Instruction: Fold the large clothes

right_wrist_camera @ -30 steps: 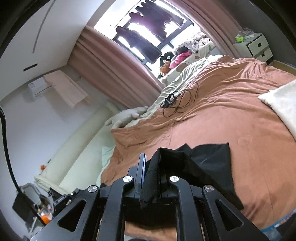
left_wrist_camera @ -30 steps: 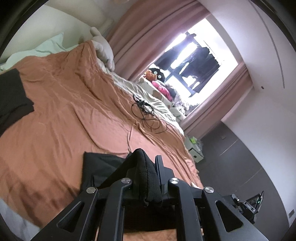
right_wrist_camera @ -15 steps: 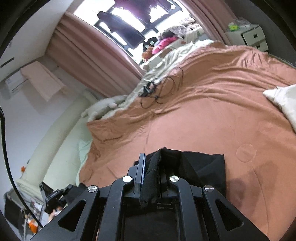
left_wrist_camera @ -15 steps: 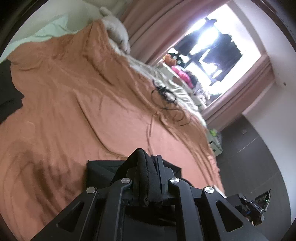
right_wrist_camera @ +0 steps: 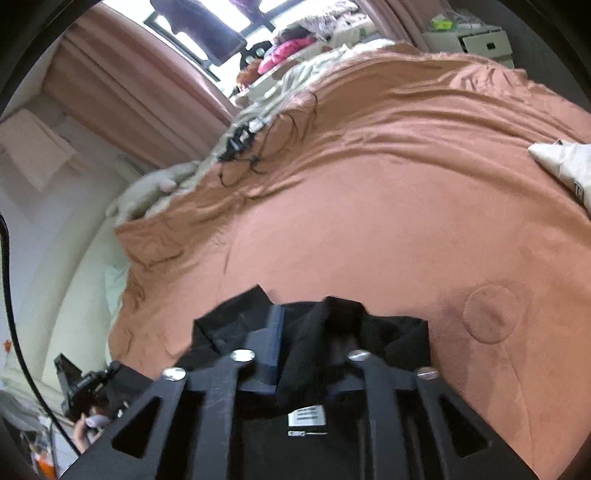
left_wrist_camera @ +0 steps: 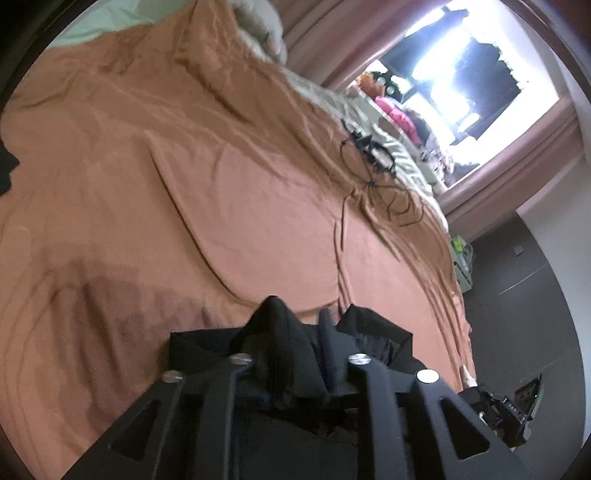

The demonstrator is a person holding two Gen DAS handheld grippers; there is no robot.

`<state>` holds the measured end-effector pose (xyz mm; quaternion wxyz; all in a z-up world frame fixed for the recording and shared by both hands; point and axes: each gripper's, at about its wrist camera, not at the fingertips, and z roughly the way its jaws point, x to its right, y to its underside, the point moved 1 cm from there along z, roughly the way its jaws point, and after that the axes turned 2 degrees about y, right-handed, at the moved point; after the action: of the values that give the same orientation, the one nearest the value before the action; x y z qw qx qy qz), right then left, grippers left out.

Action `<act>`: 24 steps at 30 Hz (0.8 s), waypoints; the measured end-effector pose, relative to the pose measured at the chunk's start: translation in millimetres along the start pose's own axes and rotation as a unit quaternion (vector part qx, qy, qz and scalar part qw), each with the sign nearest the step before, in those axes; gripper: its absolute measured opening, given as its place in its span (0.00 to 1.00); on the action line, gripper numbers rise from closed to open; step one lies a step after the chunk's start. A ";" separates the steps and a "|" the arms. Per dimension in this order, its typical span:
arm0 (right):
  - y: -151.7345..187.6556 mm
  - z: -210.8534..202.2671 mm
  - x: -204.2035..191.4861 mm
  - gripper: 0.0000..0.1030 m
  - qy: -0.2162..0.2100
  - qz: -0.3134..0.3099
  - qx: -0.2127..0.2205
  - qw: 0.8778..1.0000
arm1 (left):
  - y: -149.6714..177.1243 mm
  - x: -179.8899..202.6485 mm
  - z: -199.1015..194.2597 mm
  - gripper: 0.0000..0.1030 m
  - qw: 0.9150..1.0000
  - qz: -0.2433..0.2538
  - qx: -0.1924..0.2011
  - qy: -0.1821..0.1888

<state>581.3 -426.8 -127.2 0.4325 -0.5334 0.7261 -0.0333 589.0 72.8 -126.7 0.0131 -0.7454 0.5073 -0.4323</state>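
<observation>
In the left wrist view, the left gripper is pinching a bunched ridge of the black garment between its fingers, which are pressed together on the cloth. The rest of the garment is lying flat under the gripper on the orange bedspread, with one edge showing at 8 o'clock and another corner at 4 o'clock of the pinch. Up at 1 o'clock, a tangle of black cable is resting on the bedspread close to the cream sheet. Beyond that, at 2 o'clock, the bright window is glowing between pink curtains. A pale plush toy is sitting at 12 o'clock by the bed's far edge.

In the right wrist view, the right gripper is likewise clamping a fold of the black garment, its fingers closed on the fabric. The garment is spreading out on the bedspread to both sides of the gripper, and a white label is showing on it at 6 o'clock. A round patch mark is sitting on the bedspread at 3 o'clock, near the garment's edge. A cream pillow is lying at 2 o'clock, well apart from the garment. A white drawer unit is standing at 1 o'clock beyond the bed.
</observation>
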 end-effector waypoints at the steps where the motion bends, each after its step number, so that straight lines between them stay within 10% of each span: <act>1: 0.6 -2.7 -0.1 0.68 -0.008 -0.001 0.008 1.000 | -0.4 -2.2 1.7 0.41 1.000 -0.007 -0.004 0.003; 6: 3.4 -19.2 7.9 0.78 0.016 -0.009 0.030 0.999 | 3.1 -3.9 -21.2 0.82 0.999 0.012 0.047 -0.012; 16: 48.7 -33.7 40.8 0.74 0.099 -0.025 -0.008 0.995 | 51.5 -36.0 -37.7 0.59 0.996 0.049 -0.002 -0.070; 24: 94.9 -43.0 61.6 0.65 0.137 -0.015 -0.041 0.990 | 102.3 -51.6 -43.7 0.59 0.992 0.066 -0.035 -0.100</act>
<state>478.5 -453.4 -185.2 0.3060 -0.5518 0.7714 -0.0824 478.3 81.2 -178.8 0.0666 -0.7498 0.5664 -0.3355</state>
